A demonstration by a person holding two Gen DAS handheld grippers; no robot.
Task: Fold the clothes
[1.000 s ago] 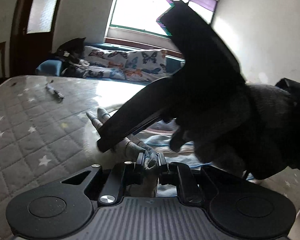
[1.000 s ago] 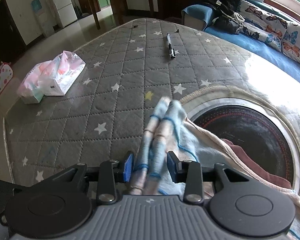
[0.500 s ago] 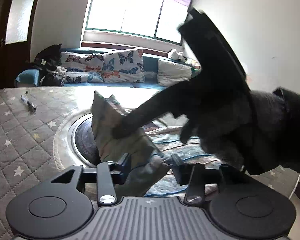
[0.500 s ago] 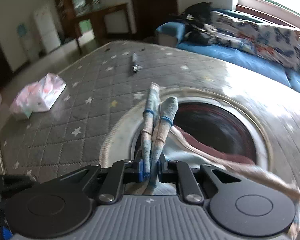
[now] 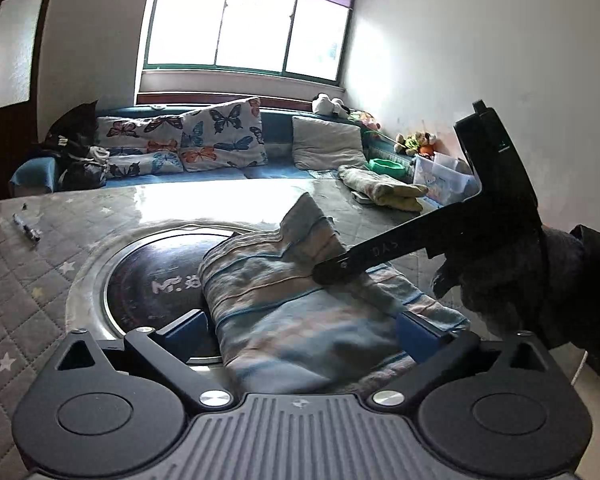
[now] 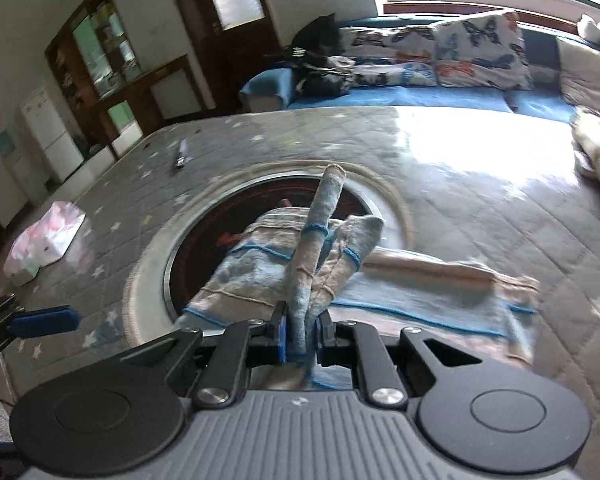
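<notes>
The right gripper [image 6: 302, 338] is pinched tight on a bunched fold of the striped cloth [image 6: 324, 248], which stands up between its blue pads like a roll. The left gripper [image 5: 302, 326] has its jaws opening wide, the cloth [image 5: 300, 304] lying loosely between them with neither pad pressing on it. In the left wrist view the right tool comes in from the right, carried by a dark-gloved hand [image 5: 512, 280] whose wrist is cut off by the frame.

The cloth lies over a round dark inset [image 6: 204, 248] in the star-quilted table cover [image 6: 480, 200] (much of the disc is hidden under it), and its far right edge is blurred. Bright glare washes out the cover toward the blue sofa [image 6: 420, 94]. A pen [image 6: 181, 159] lies well apart at the far left, a tissue pack [image 6: 46, 242] near the left edge, and folded cloth [image 5: 380, 188] at the far right corner; the quilt between them lies bare.
</notes>
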